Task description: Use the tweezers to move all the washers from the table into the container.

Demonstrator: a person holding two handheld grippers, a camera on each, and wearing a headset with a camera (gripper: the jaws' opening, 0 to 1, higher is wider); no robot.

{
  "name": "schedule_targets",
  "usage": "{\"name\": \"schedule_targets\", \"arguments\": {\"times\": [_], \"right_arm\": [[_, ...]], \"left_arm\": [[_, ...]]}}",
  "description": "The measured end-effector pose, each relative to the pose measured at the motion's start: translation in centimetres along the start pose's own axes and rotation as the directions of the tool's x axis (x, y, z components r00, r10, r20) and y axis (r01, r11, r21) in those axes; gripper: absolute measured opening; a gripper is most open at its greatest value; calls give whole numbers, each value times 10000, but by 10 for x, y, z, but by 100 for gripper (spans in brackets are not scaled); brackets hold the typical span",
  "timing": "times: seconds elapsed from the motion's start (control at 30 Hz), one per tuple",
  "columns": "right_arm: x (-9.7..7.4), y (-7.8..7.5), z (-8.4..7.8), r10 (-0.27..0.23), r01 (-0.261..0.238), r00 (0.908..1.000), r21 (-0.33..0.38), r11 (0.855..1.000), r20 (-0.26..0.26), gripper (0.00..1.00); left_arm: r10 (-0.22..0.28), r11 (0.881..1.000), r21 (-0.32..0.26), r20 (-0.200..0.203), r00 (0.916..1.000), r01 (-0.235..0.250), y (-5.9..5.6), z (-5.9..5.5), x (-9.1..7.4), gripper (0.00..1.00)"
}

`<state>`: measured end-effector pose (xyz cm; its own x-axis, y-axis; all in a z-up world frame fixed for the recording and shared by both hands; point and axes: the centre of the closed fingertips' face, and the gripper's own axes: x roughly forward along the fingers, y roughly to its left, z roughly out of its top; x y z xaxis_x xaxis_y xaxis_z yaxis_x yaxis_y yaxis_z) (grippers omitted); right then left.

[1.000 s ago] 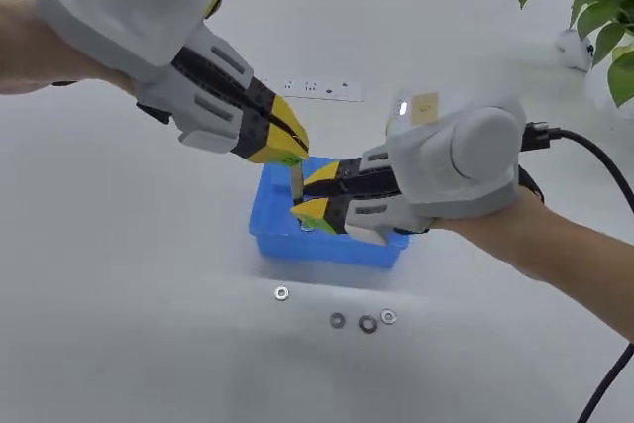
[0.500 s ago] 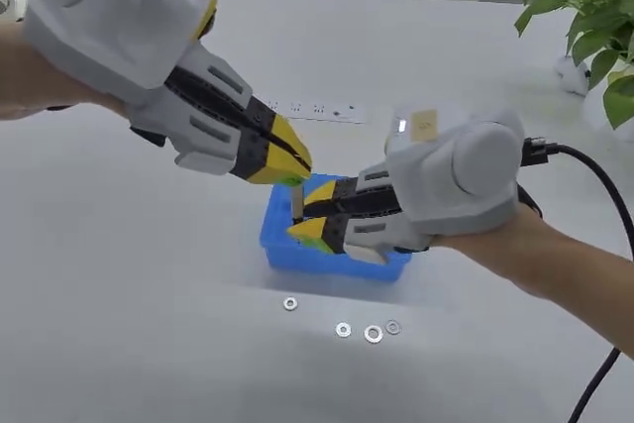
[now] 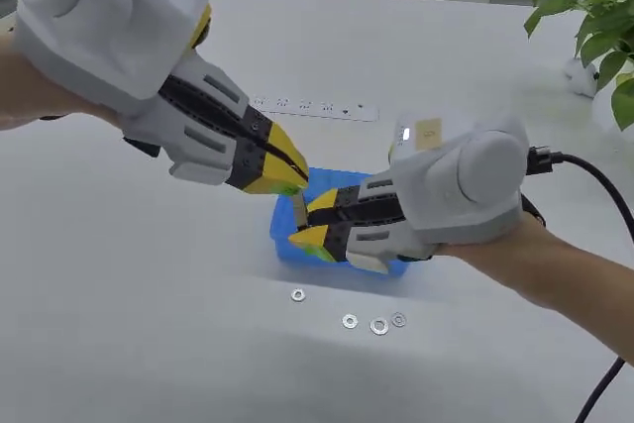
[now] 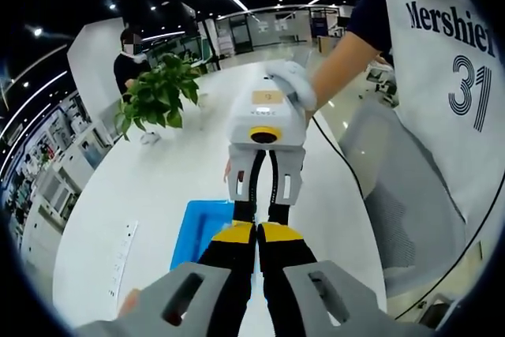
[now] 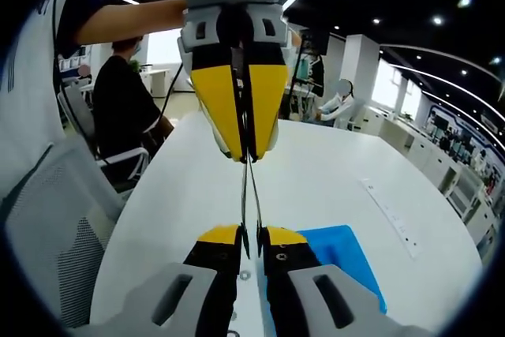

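The thin metal tweezers (image 3: 300, 207) stand upright over the blue container (image 3: 285, 240). My left gripper (image 3: 287, 183) comes in from the upper left and is shut on their top end. My right gripper (image 3: 305, 223) reaches in from the right, its jaws closed around the two legs (image 5: 244, 203) lower down. In the right gripper view the left gripper (image 5: 246, 155) hangs from above with the tweezers running down between my right jaws (image 5: 251, 242). Several small steel washers (image 3: 350, 321) lie on the white table in front of the container, one (image 3: 298, 295) apart to the left.
A white power strip (image 3: 312, 106) lies behind the container. A green plant (image 3: 594, 17) stands at the far right. A black cable (image 3: 594, 175) trails from the right gripper. A person sits on a chair (image 5: 126, 116) beyond the table.
The head camera has shifted, so the whole scene sits a little lower and to the right. Both grippers stay together on the tweezers over the container. The washers have not moved.
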<state>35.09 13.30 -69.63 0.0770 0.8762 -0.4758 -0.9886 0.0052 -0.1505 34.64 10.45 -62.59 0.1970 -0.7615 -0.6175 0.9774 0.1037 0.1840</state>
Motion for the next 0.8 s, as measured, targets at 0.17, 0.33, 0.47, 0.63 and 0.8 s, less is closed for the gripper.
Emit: {"name": "schedule_targets", "arguments": {"times": [0.17, 0.33, 0.47, 0.63, 0.8], "right_arm": [[6, 7, -9, 81, -80, 9999, 60, 10000, -126, 12], [15, 17, -18, 249, -248, 9992, 39, 9997, -320, 12], [19, 20, -23, 361, -356, 9987, 144, 9993, -364, 12], [26, 24, -31, 469, -455, 9980, 317, 9985, -423, 12], [30, 27, -36, 582, -566, 9972, 361, 9977, -466, 12]], "left_arm": [[-44, 10000, -44, -158, 9999, 43, -11, -6, 3, 5], [-133, 9995, -282, -216, 9997, 127, -21, -21, 6, 5], [-196, 9987, -471, -174, 9997, 188, -19, -25, 10, 5], [-298, 9972, -696, -114, 9995, 289, -25, -34, 15, 5], [-413, 9953, -881, -43, 9991, 408, -26, -39, 20, 5]]}}
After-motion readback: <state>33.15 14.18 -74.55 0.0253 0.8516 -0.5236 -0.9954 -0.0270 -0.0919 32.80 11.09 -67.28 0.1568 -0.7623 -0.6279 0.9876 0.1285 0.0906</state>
